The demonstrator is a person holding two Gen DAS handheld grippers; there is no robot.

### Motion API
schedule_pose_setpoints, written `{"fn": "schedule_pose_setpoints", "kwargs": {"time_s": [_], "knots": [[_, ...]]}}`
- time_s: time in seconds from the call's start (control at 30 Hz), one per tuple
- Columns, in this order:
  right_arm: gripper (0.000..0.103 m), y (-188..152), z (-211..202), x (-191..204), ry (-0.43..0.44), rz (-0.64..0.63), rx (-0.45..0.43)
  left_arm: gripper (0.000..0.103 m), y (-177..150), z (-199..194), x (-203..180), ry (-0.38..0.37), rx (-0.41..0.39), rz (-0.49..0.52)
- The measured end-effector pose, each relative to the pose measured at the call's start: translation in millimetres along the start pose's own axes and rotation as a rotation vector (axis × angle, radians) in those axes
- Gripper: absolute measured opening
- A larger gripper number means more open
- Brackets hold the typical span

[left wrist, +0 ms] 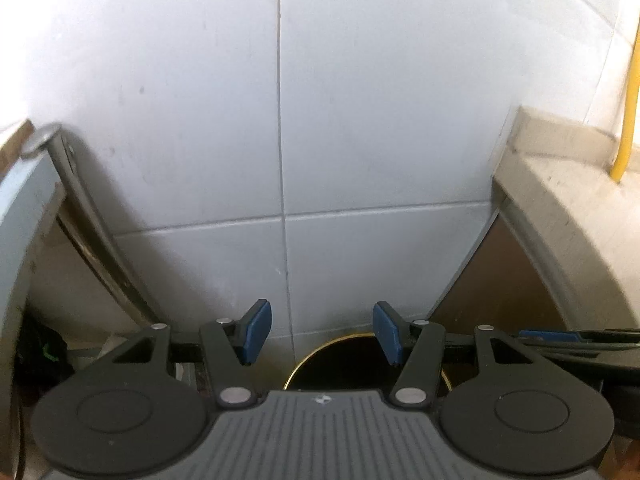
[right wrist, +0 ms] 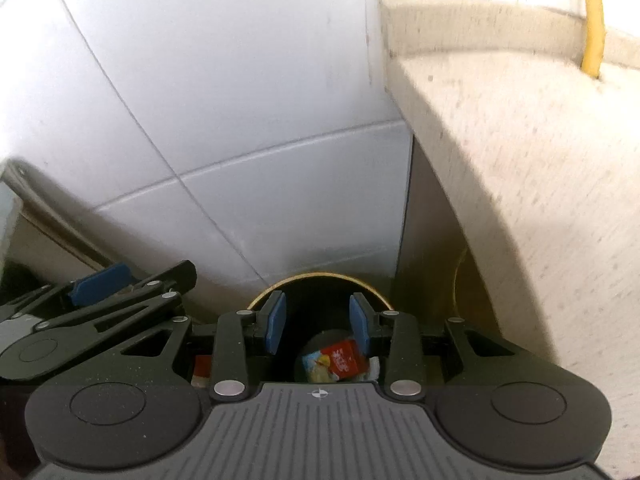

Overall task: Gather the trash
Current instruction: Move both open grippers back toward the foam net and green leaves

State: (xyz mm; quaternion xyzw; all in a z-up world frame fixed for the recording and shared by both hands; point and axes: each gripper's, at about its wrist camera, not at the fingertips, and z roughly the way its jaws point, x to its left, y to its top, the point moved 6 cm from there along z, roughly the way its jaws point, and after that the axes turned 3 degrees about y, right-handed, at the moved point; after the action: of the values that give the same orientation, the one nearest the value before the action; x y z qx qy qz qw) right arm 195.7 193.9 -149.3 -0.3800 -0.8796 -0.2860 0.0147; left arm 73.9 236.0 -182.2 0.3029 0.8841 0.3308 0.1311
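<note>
A black trash bin with a gold rim [right wrist: 320, 275] stands on the floor against the tiled wall. Inside it lies a red, blue and white snack packet [right wrist: 340, 360] with other scraps. My right gripper [right wrist: 318, 322] hovers above the bin mouth, its blue pads apart with nothing between them. My left gripper [left wrist: 323, 332] is also open and empty, facing the wall, with the bin rim [left wrist: 310, 354] just below its right pad. Each gripper shows at the edge of the other's view: the left gripper [right wrist: 120, 284] and the right gripper [left wrist: 552, 336].
White tiled wall [left wrist: 360, 120] straight ahead. A speckled stone counter [right wrist: 520, 160] juts out on the right above a brown cabinet side [left wrist: 500, 288]. A yellow hose [right wrist: 592, 20] rises from the counter. A grey frame and leaning panel [left wrist: 80, 200] stand at left.
</note>
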Motion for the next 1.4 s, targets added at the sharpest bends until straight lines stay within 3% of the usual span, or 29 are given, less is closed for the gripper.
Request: {"fn": "schedule_pose_setpoints", "kwargs": {"time_s": [0.53, 0.77, 1.4], "knots": [[0.043, 24.5, -80.7, -15.2, -0.068, 0.033, -0.145, 0.05, 41.4, -53.0, -33.6, -0.086, -0.122, 0.068], [0.043, 20.7, -117.6, -39.6, -0.136, 0.084, -0.204, 0.05, 49.8, -79.2, -73.8, -0.185, -0.154, 0.147], [0.043, -40.0, -204.8, -132.2, -0.347, 0.317, -0.309, 0.05, 22.1, -133.0, -195.7, -0.47, -0.155, 0.379]]}}
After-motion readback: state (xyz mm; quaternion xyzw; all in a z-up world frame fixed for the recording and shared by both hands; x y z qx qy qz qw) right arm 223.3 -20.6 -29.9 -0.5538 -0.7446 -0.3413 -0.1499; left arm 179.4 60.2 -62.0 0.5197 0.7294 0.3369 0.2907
